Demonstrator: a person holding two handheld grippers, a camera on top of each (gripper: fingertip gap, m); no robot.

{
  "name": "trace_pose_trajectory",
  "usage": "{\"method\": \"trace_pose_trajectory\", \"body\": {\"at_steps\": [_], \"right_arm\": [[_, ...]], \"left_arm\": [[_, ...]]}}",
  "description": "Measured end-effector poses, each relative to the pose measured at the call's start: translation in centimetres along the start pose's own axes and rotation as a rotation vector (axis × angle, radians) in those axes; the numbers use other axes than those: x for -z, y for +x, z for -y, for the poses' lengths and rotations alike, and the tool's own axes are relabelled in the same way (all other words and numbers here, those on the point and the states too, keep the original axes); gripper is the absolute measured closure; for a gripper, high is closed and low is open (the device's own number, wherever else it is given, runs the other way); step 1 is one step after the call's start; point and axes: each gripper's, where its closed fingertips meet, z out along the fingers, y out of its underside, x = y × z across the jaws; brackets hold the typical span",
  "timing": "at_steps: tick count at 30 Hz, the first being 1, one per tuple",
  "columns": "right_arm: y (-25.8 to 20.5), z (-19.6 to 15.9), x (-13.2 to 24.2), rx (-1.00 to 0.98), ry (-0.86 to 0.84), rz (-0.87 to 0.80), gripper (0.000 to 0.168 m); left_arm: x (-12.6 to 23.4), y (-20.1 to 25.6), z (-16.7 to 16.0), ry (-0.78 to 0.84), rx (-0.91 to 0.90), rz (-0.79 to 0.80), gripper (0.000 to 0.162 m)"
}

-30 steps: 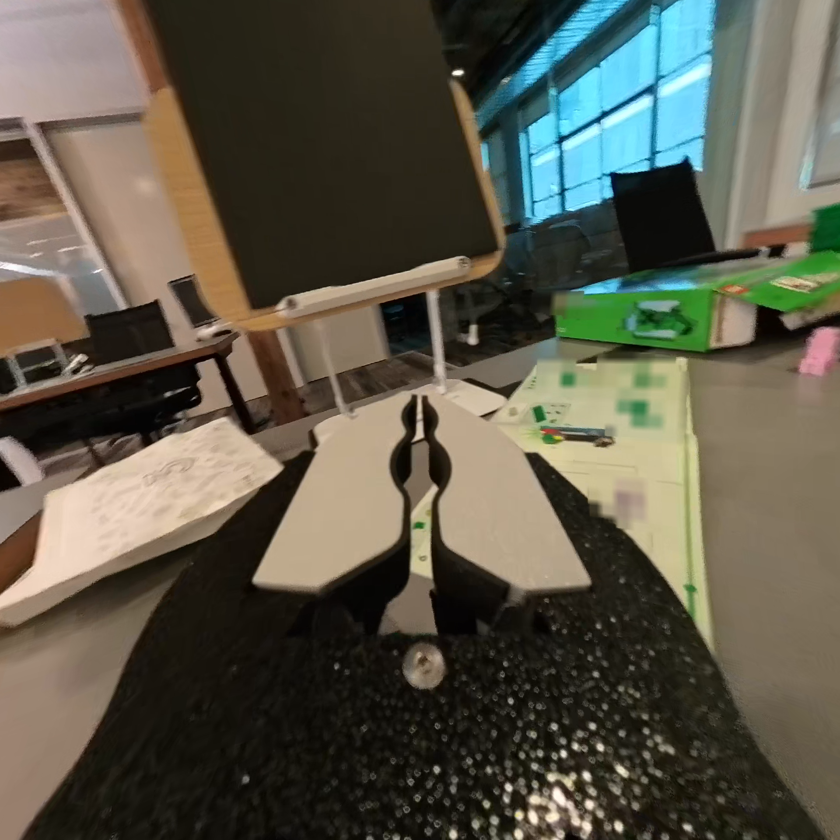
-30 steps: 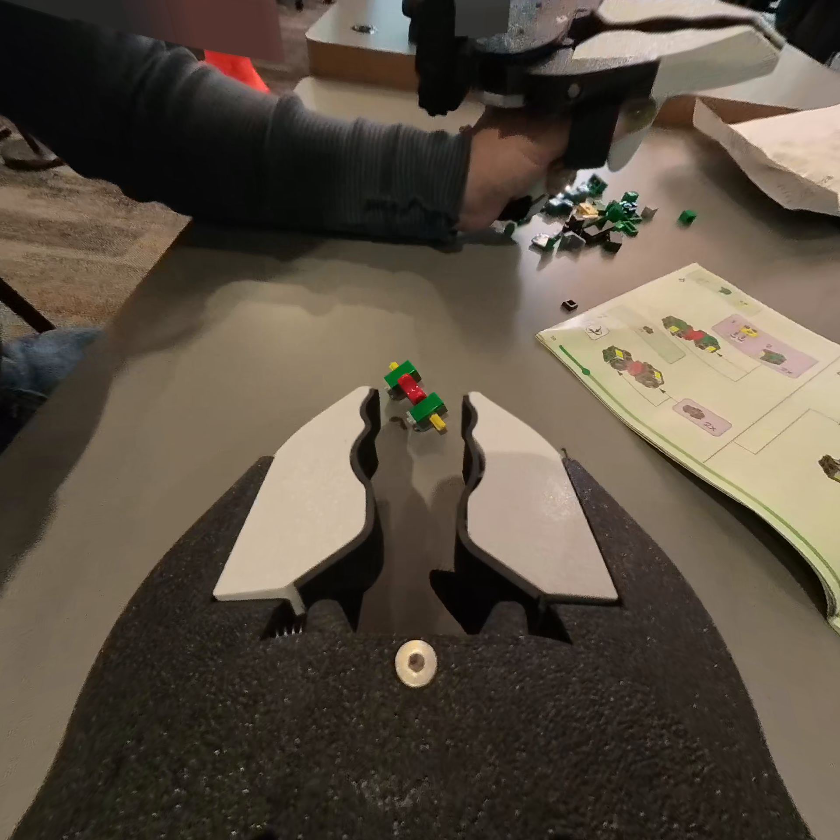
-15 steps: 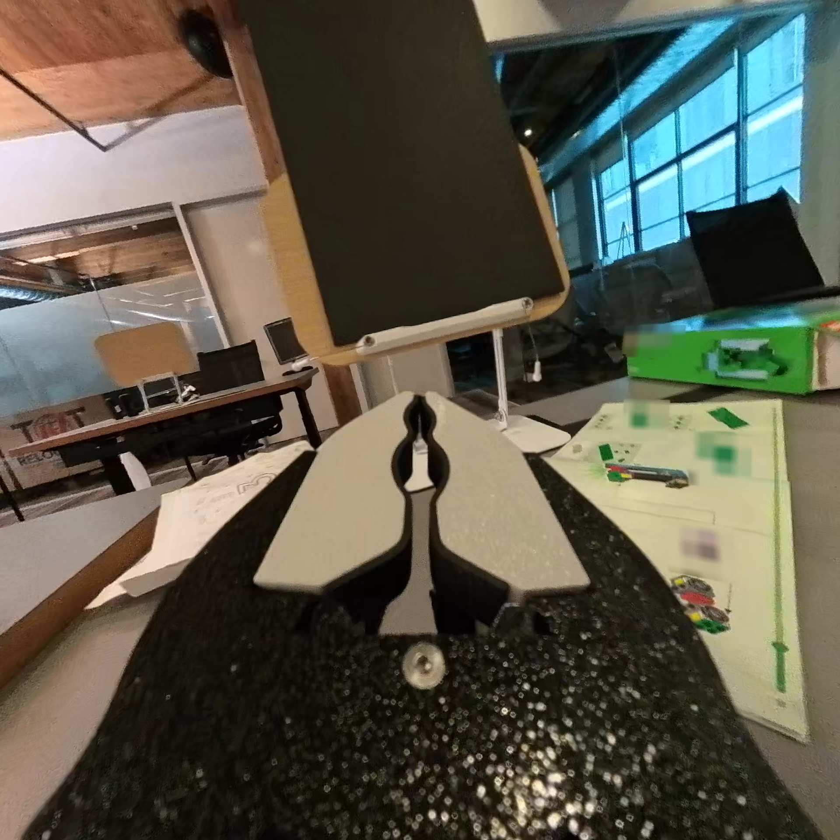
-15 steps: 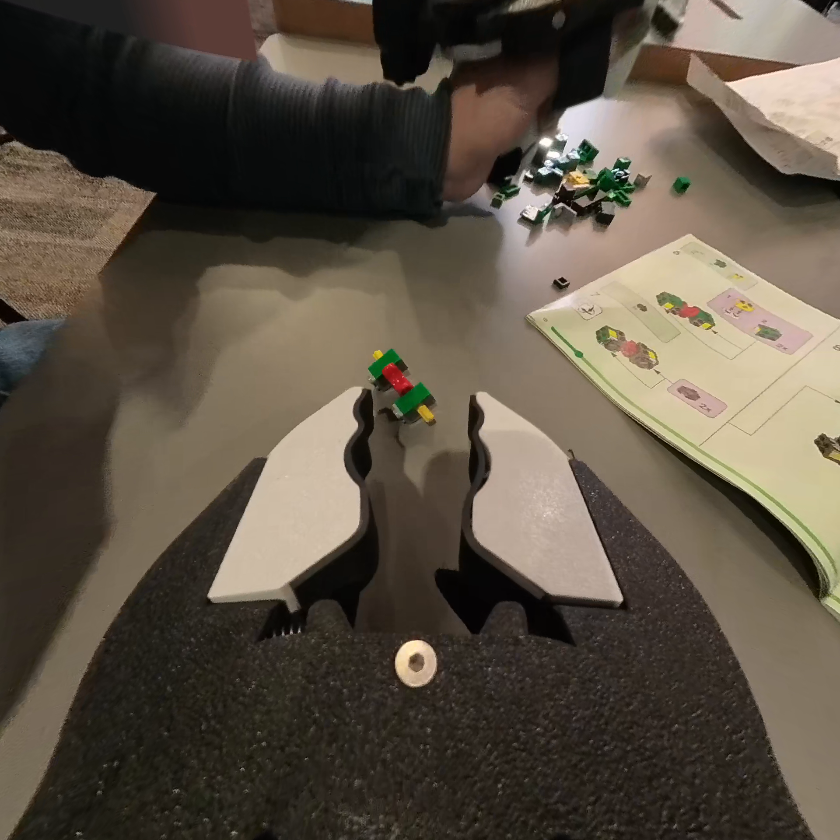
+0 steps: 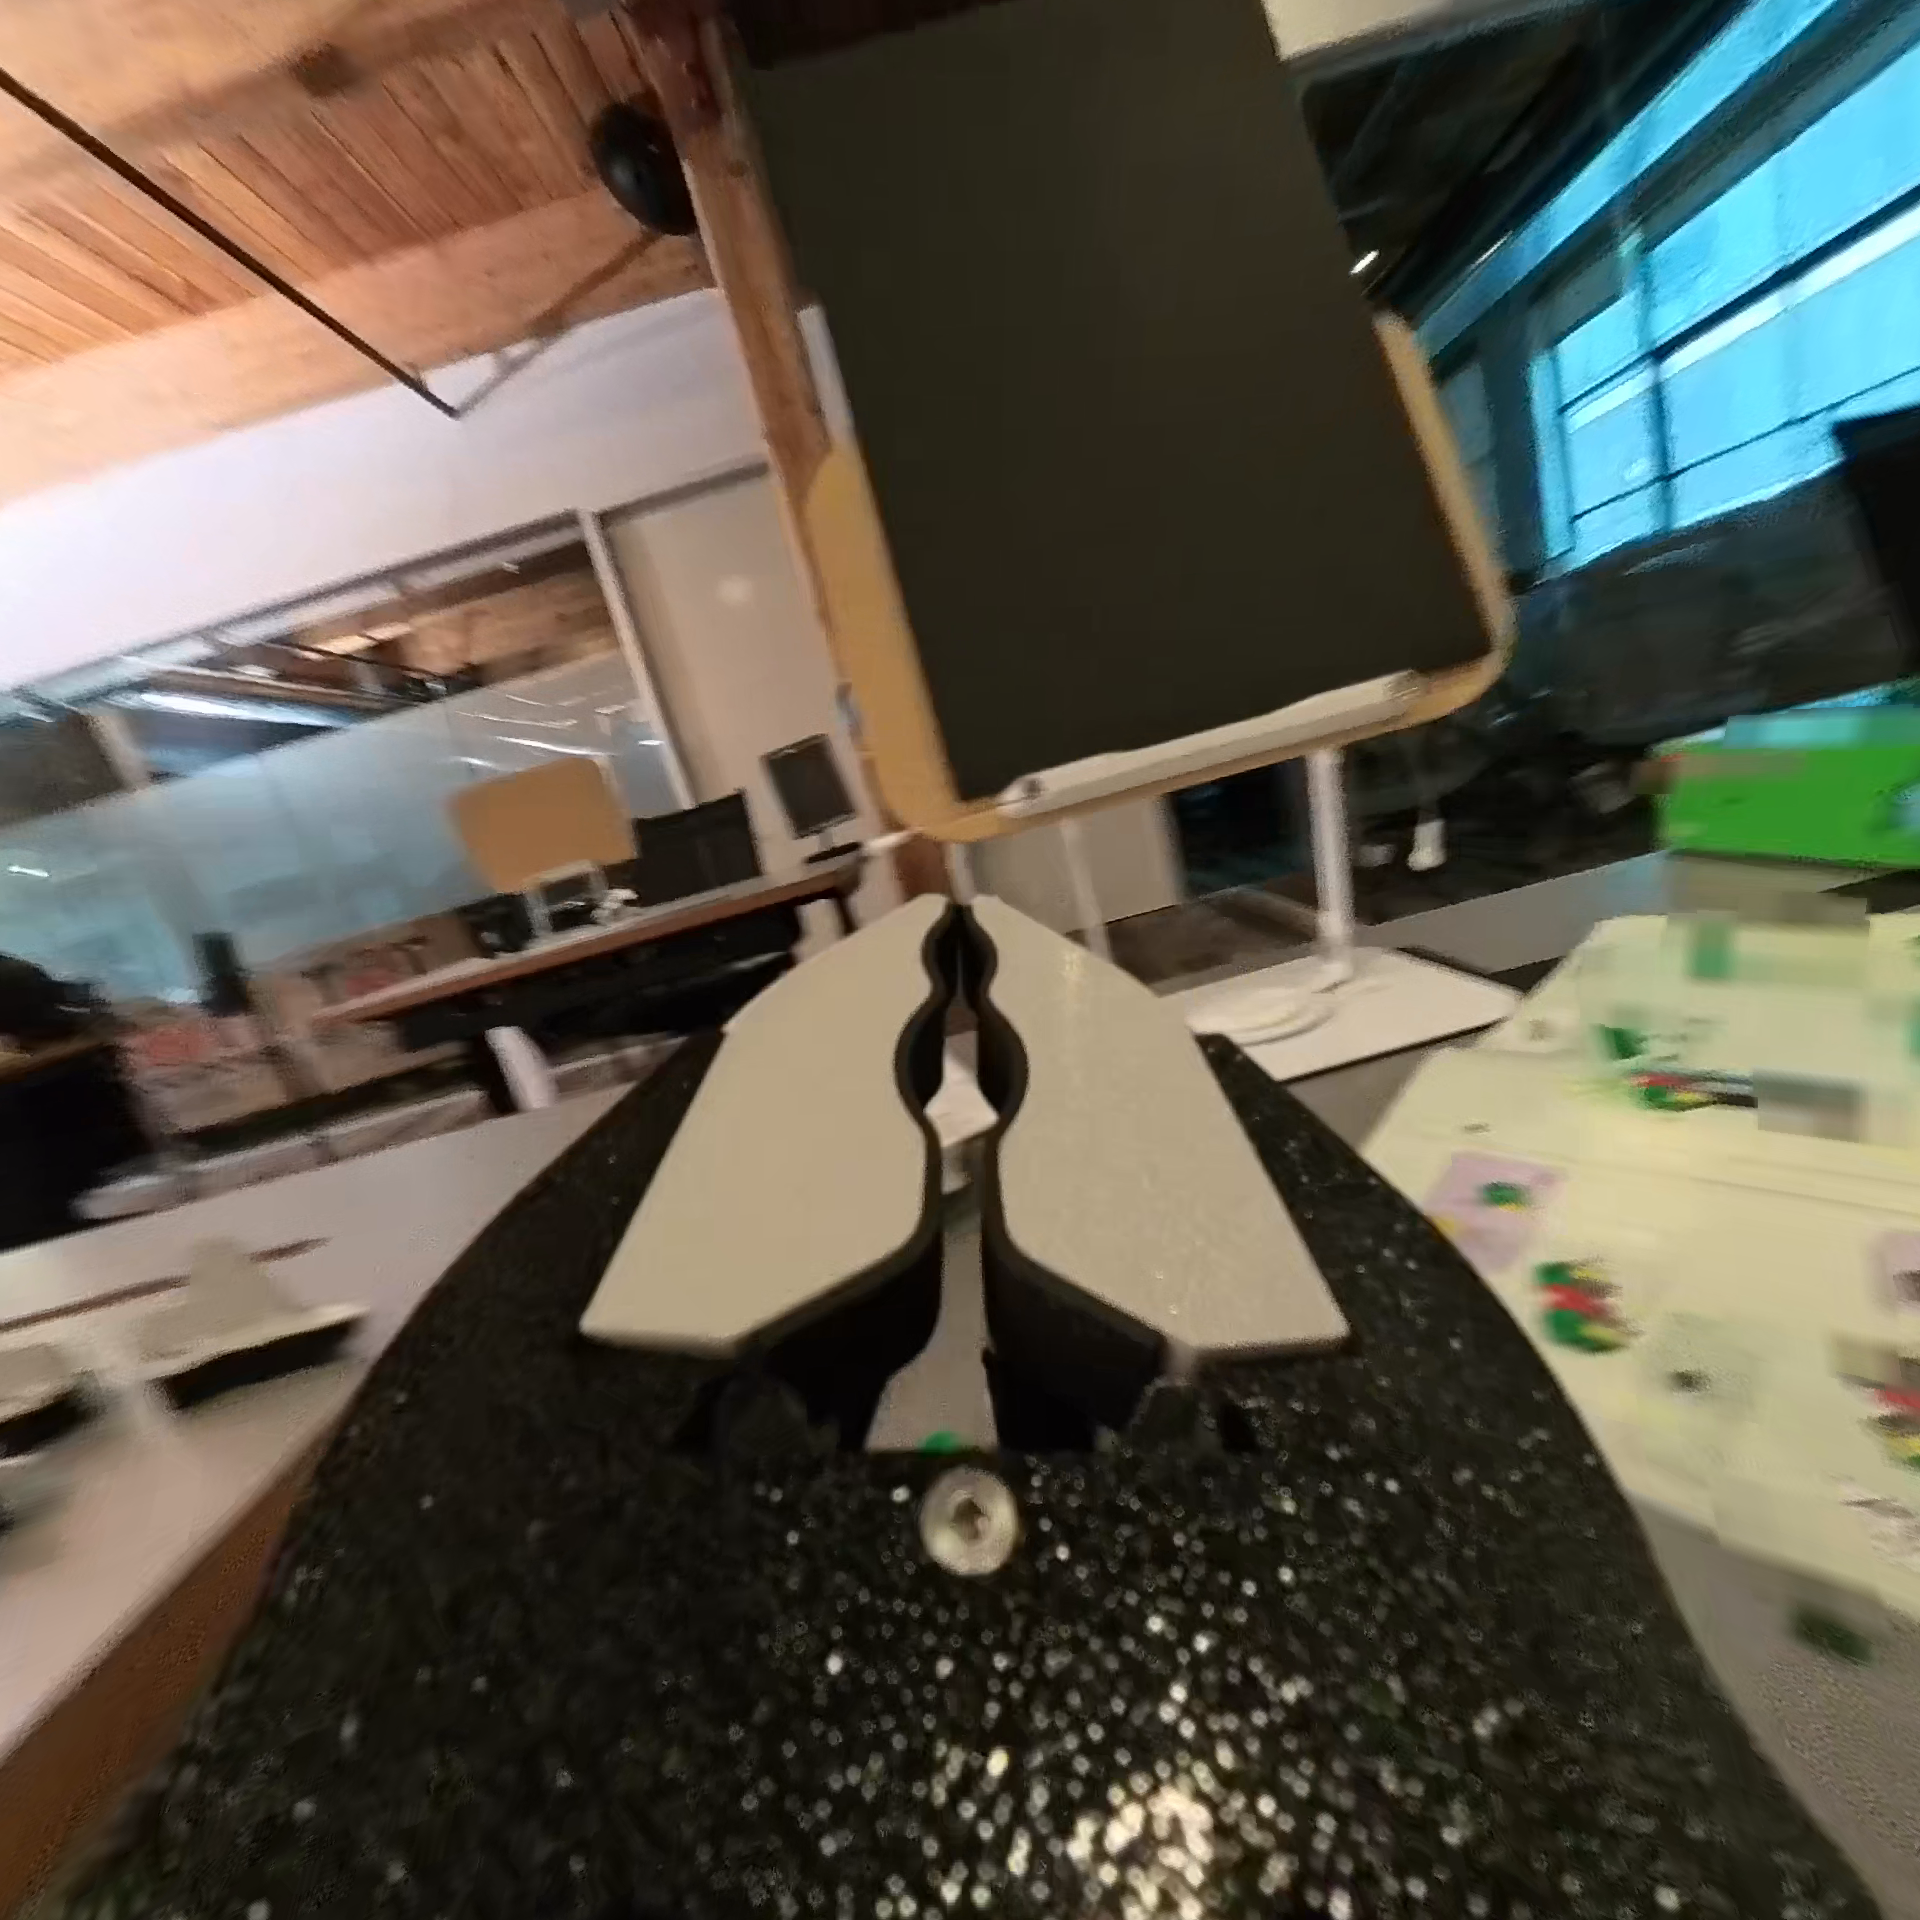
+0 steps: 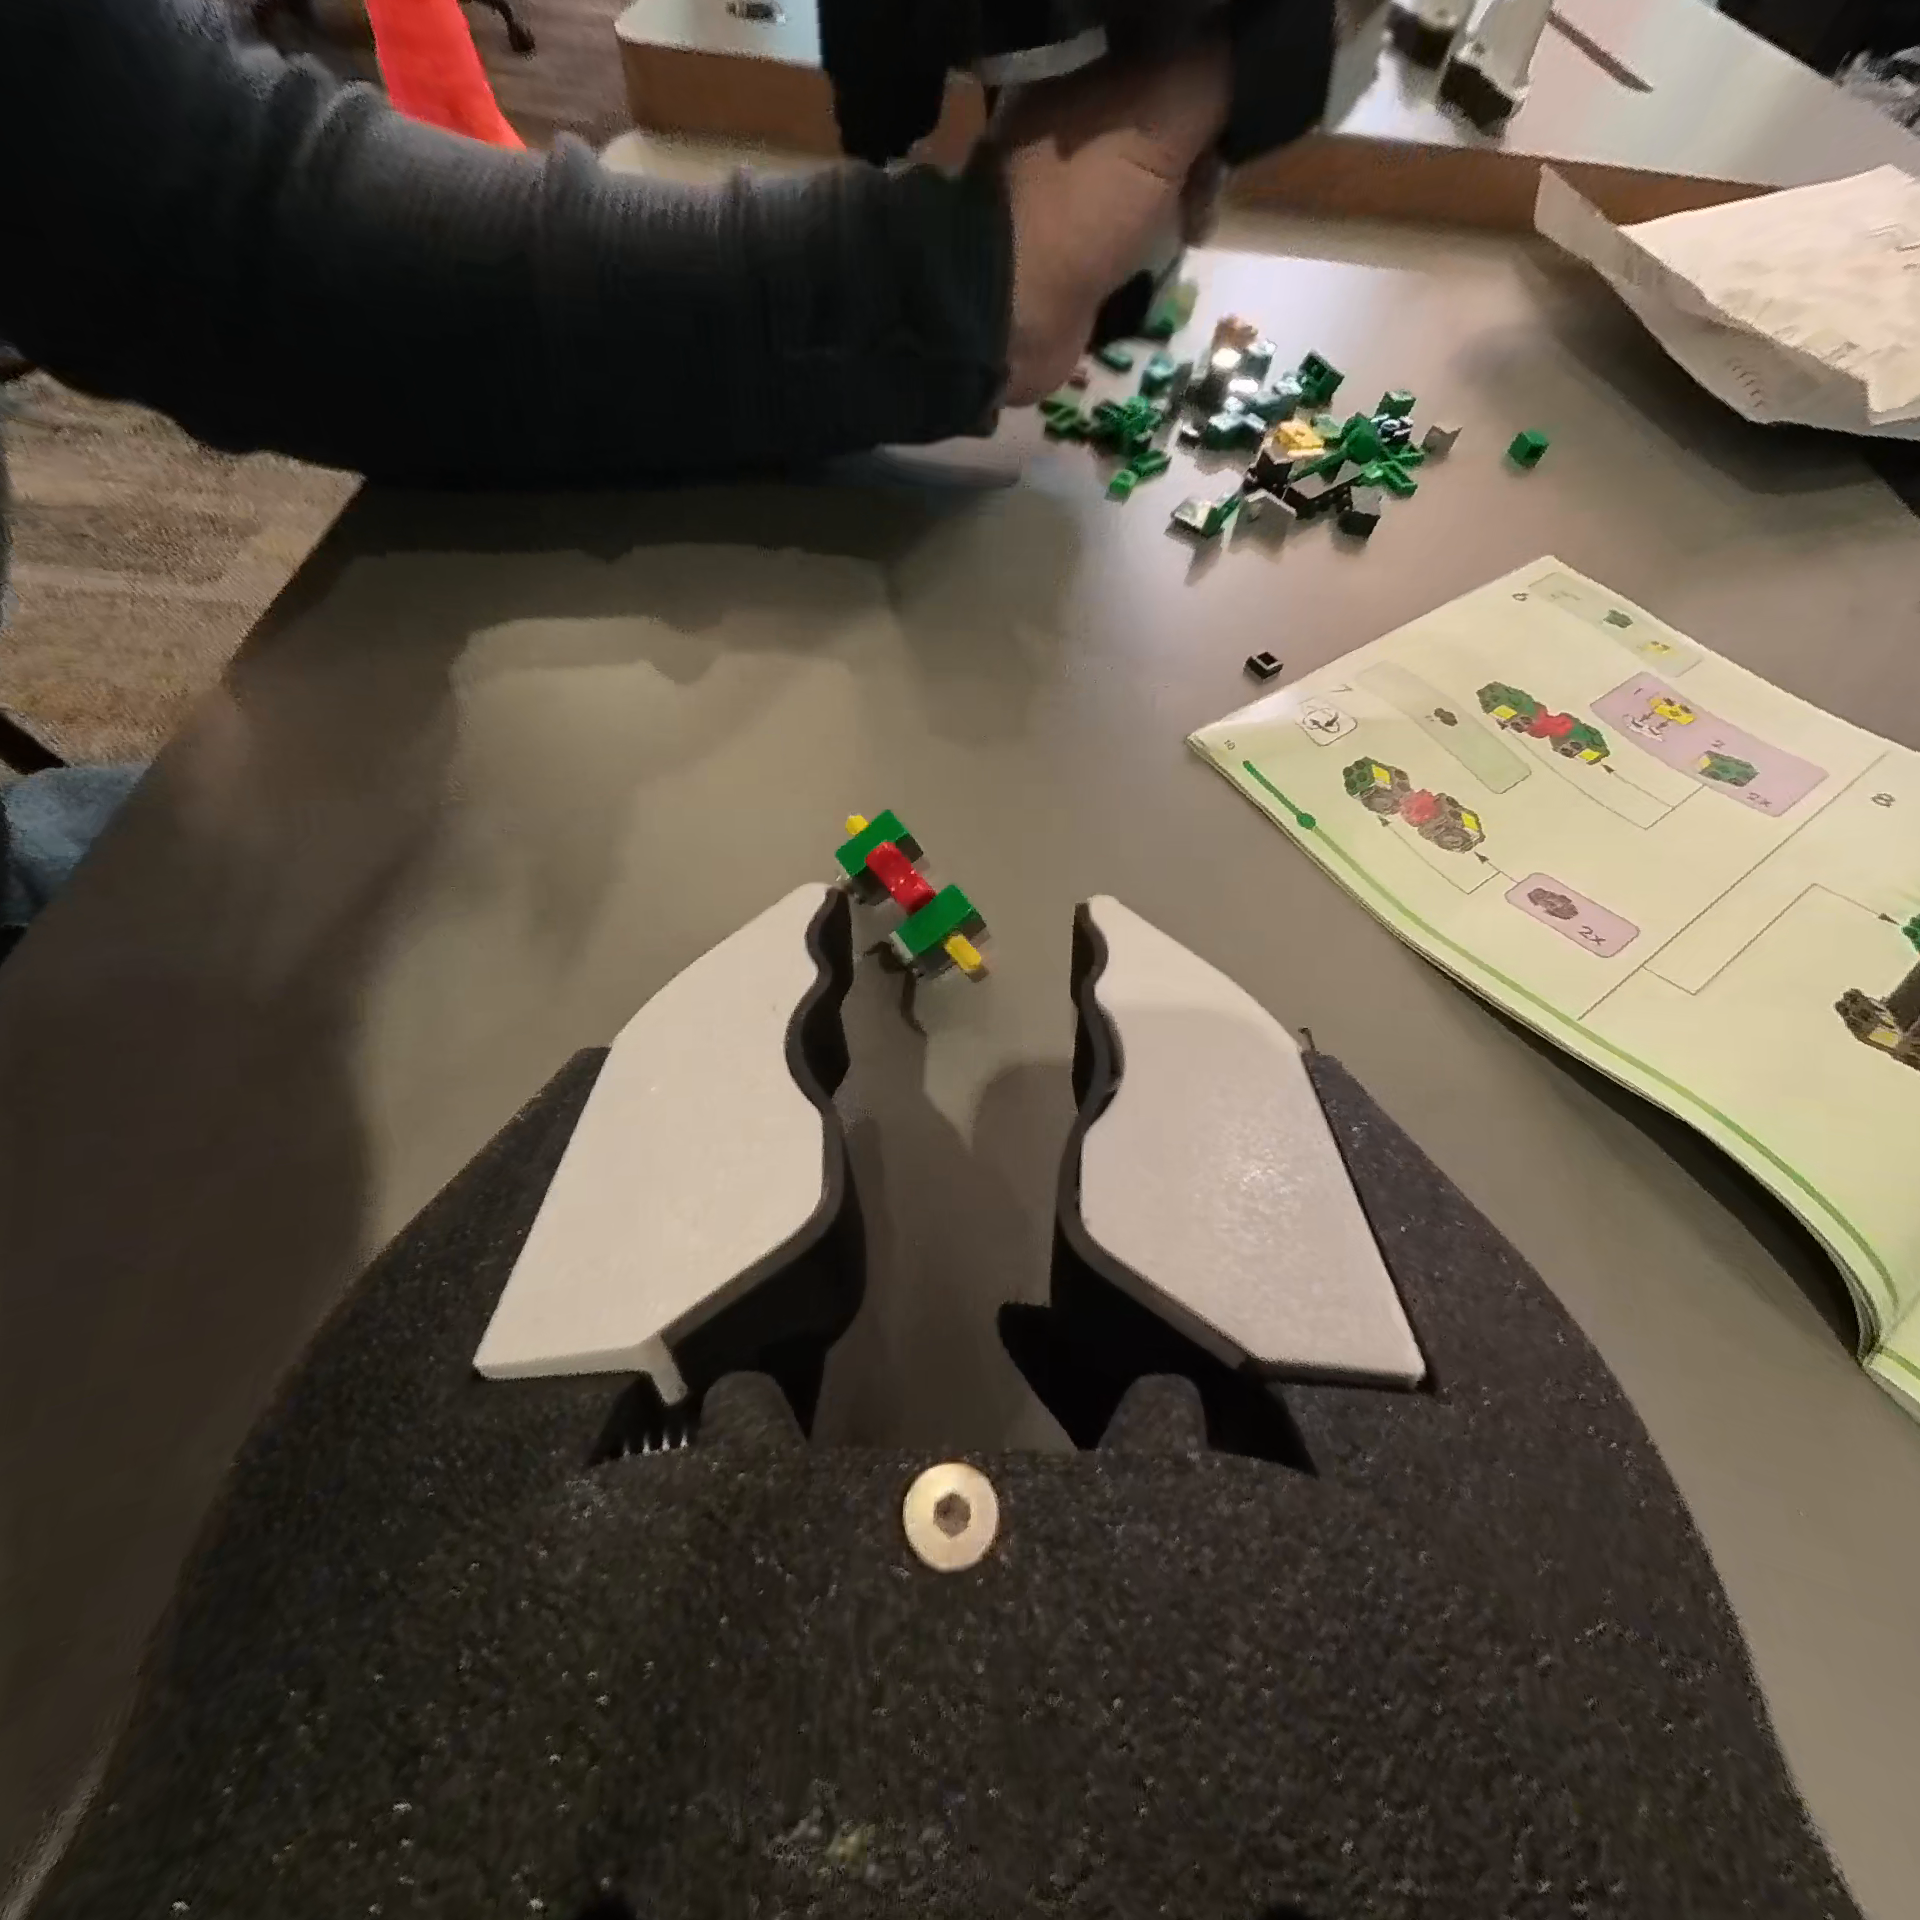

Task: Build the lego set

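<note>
A small green, red and yellow lego assembly (image 6: 912,896) lies on the grey table just ahead of my right gripper (image 6: 951,904), nearer its left finger. The right gripper is open and empty. A pile of loose green, black and grey bricks (image 6: 1262,426) lies farther back. A person's hand (image 6: 1091,208) in a dark sleeve holds the left gripper above that pile; only its body shows there. In the left wrist view my left gripper (image 5: 964,914) is shut with nothing between its fingers, tilted up toward a dark tablet on a stand (image 5: 1091,416).
An open instruction booklet lies at the right (image 6: 1621,862) and shows blurred in the left wrist view (image 5: 1683,1164). A white paper bag (image 6: 1756,301) sits at the back right. A green box (image 5: 1787,800) stands at the far right. One black brick (image 6: 1263,665) lies alone. My right fingertips sit around 30 centimeters from my left ones.
The left gripper has swung left and tilted upward, still shut. The hand holding it has moved up and back in the right wrist view, uncovering the brick pile. The right gripper has barely moved.
</note>
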Motion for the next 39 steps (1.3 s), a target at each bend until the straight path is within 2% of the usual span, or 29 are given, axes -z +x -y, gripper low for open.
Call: {"method": "trace_pose_trajectory", "body": {"at_steps": [4,7,10,13,17,20,22,27,30,34,39], "right_arm": [[0.5,0.6,0.6,-0.060,0.062,0.003,0.128],[1.6,1.3,1.3,-0.140,0.135,-0.020,0.123],[4.0,2.4,2.4,-0.289,0.282,-0.119,0.118],[6.2,2.3,2.8,-0.364,0.289,-0.236,0.123],[7.3,3.7,0.9,-0.248,0.215,-0.266,0.129],[7.9,4.8,-1.9,-0.141,0.160,-0.262,0.134],[8.2,5.0,-3.9,-0.103,0.100,-0.253,0.136],[8.7,4.8,-8.2,0.167,-0.136,-0.213,0.168],[8.5,5.4,-10.2,0.299,-0.197,-0.168,0.168],[7.8,5.1,-12.1,0.304,-0.213,-0.115,0.168],[7.1,4.8,-12.5,0.269,-0.178,-0.088,0.168]], "left_arm": [[2.0,-5.6,0.0,-0.040,-0.103,0.137,0.162],[2.9,-7.9,-2.2,-0.114,-0.134,0.173,0.162],[2.6,-8.7,-3.3,-0.134,-0.152,0.167,0.162],[2.6,-9.7,-3.6,-0.130,-0.157,0.184,0.162],[3.0,-11.9,-4.2,-0.142,-0.130,0.237,0.162],[3.5,-12.7,-4.6,-0.134,-0.035,0.260,0.162],[3.5,-12.4,-4.4,-0.125,-0.043,0.252,0.162],[3.0,-11.4,-3.9,-0.115,-0.078,0.222,0.162],[3.0,-11.7,-3.7,-0.103,-0.062,0.228,0.162],[3.3,-12.5,-3.8,-0.094,-0.010,0.256,0.162],[3.8,-13.7,-3.7,-0.083,0.015,0.295,0.162]]}}
